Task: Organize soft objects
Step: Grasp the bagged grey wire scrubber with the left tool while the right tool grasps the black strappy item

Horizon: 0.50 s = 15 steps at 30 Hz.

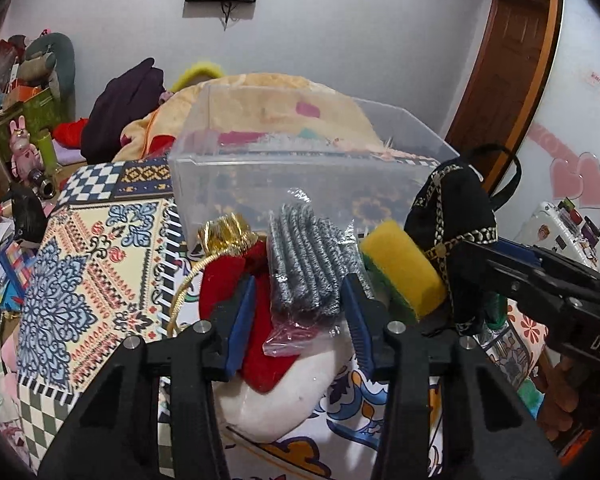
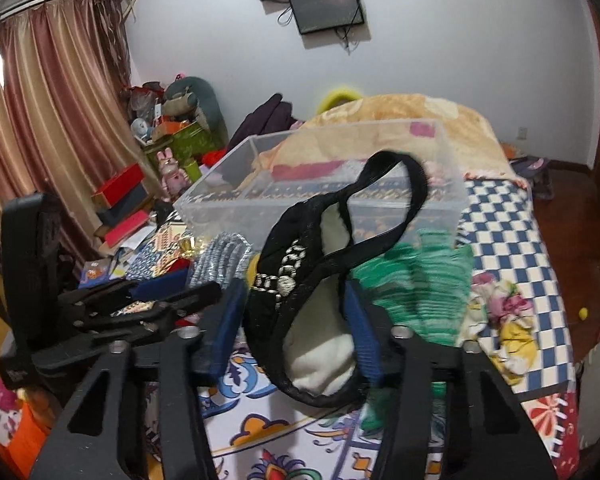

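Here, your right gripper (image 2: 296, 312) has its blue pads clamped on the black fabric pouch with gold-and-white embroidered trim and a black strap loop (image 2: 300, 280), lifted just in front of the clear plastic storage box (image 2: 228, 196); your left gripper (image 1: 300, 312) hangs with its fingers spread wide, gripping nothing, above the clear bag of grey steel-wool scourers (image 1: 304, 264); in front of the box lie the red velvet pouch with gold tinsel top (image 1: 236, 276) and the yellow-and-green sponge (image 1: 400, 268), the scourers between them; a green knitted cloth (image 2: 416, 280) sits near the box's right corner.
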Each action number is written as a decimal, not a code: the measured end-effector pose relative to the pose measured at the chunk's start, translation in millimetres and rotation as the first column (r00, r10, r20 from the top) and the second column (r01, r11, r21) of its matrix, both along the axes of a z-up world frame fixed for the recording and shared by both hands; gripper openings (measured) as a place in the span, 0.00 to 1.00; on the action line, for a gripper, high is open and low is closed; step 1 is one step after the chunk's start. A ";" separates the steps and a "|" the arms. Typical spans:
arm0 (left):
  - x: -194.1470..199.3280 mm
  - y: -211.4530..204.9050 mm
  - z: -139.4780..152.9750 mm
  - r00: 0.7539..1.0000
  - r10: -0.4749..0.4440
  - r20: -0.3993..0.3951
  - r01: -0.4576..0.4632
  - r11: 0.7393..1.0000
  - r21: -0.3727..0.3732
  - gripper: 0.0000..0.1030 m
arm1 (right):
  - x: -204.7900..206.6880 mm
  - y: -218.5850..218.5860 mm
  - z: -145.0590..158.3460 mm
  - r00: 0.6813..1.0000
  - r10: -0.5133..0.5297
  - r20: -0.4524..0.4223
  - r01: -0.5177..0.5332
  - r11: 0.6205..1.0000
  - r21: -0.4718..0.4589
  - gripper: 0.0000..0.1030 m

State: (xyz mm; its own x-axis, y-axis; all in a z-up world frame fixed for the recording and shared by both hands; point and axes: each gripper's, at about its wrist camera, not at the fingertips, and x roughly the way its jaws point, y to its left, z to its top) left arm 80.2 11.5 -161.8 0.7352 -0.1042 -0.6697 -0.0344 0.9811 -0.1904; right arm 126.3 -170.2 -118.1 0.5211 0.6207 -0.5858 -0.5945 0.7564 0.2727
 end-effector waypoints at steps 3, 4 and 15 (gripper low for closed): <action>1.8 -1.0 -0.6 1.000 -0.007 0.006 0.007 1.000 -0.001 0.31 | 1.2 5.4 -1.2 1.000 0.020 -0.006 -0.019 1.000 0.015 0.19; 1.3 -1.7 0.4 1.000 -0.016 0.008 0.016 1.000 -0.007 0.26 | 0.7 6.4 -1.1 1.000 0.024 -0.004 -0.023 1.000 0.017 0.19; -22.9 6.4 28.9 0.995 -0.013 0.099 0.016 0.999 -0.037 0.05 | -7.7 2.4 21.6 0.998 0.039 0.057 -0.042 0.997 0.060 0.13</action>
